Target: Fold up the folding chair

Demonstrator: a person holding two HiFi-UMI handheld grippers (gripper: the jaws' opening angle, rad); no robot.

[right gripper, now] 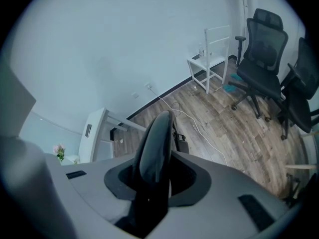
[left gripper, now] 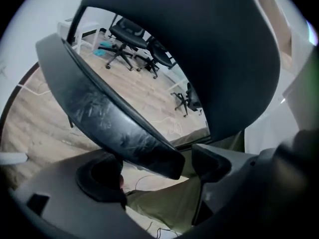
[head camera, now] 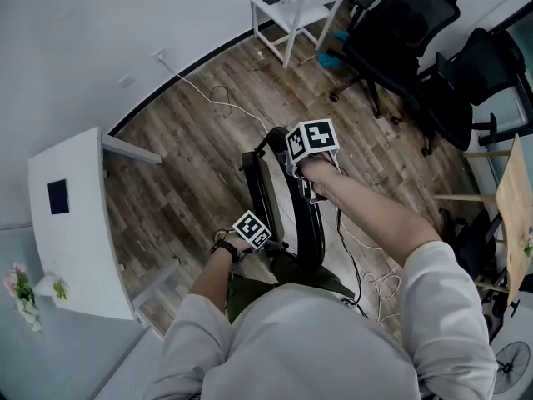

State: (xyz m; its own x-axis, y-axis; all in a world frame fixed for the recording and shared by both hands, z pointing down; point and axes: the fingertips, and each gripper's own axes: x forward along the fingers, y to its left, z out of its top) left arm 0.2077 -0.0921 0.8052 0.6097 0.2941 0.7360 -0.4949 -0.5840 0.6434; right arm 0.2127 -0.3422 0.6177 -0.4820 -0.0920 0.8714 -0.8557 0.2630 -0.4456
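The folding chair (head camera: 310, 227) stands upright on the wooden floor (head camera: 191, 140) just in front of you, its two black panels close together. Your right claw (right gripper: 154, 180) straddles the chair's top edge, jaws slightly apart, a sliver of gap beside the panel, not clamping it. Your left claw (left gripper: 159, 171) sits lower, at the chair's near end. Its jaws are open with the chair's rim between them, clear of one pad.

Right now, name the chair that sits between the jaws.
The black folding chair: its edges run between the jaws of the left gripper and right gripper. The office chairs and white chair stand far off.
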